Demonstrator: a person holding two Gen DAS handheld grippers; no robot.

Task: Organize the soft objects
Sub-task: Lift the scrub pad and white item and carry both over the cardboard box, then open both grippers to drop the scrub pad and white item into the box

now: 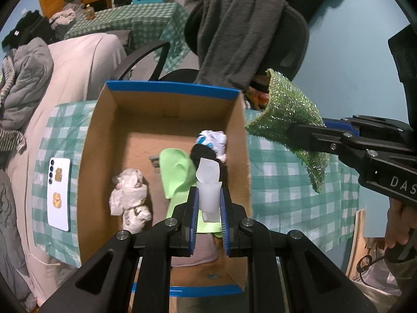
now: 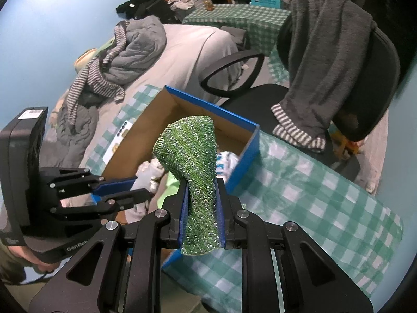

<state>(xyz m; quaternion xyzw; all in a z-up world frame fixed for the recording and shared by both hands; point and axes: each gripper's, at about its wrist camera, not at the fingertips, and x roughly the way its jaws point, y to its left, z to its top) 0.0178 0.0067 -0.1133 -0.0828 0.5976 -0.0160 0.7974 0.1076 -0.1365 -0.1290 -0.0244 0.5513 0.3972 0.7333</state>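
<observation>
Fingers of my left gripper (image 1: pixel 208 198) pinch a white wad (image 1: pixel 208 182) over the box (image 1: pixel 172 88); my right gripper (image 2: pixel 202 203) clamps a green scourer (image 2: pixel 192 156) beside the box's right wall.

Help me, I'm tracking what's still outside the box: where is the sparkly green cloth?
The sparkly green cloth is pinched in the right gripper, held in the air just outside the cardboard box's blue-edged right wall, above the checked tablecloth.

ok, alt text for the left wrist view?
The left gripper, over an open cardboard box, pinches a white scrap. The right gripper holds a glittery green cloth just beyond the box's side.
</observation>
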